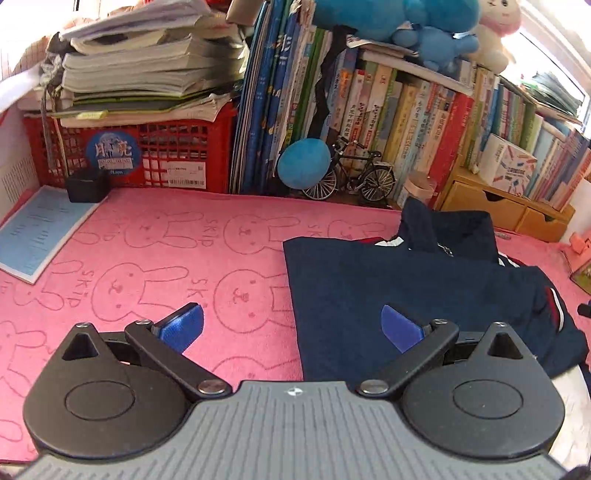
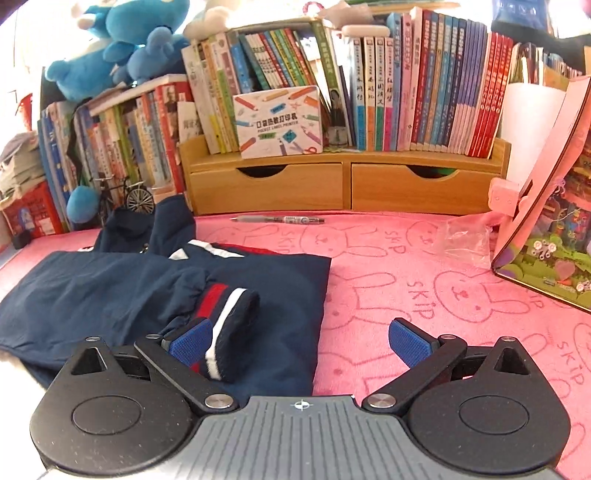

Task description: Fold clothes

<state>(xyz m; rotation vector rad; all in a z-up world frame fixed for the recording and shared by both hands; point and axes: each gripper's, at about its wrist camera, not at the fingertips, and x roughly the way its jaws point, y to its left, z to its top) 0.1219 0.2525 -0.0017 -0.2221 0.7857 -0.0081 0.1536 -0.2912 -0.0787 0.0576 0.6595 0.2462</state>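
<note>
A navy jacket point(image 2: 110, 288) of smooth, lightly crinkled fabric lies folded into a rough rectangle on the fuzzy pink rabbit-print cloth point(image 1: 147, 258) covering the counter. Its ribbed cuff point(image 2: 229, 332), striped red and white, rests on top. The left gripper point(image 1: 291, 326) and right gripper point(image 2: 301, 341) both gape wide, empty, blue ridged pads showing.

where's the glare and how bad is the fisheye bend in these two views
Left wrist view: the top right corner is blown out white behind the white plush toy, and the row of books bows along the curved edge. Right wrist view: the top left corner washes out beside the blue plush toy, the wooden drawer shelf arches, and the navy jacket stays evenly lit and sharp.
</note>
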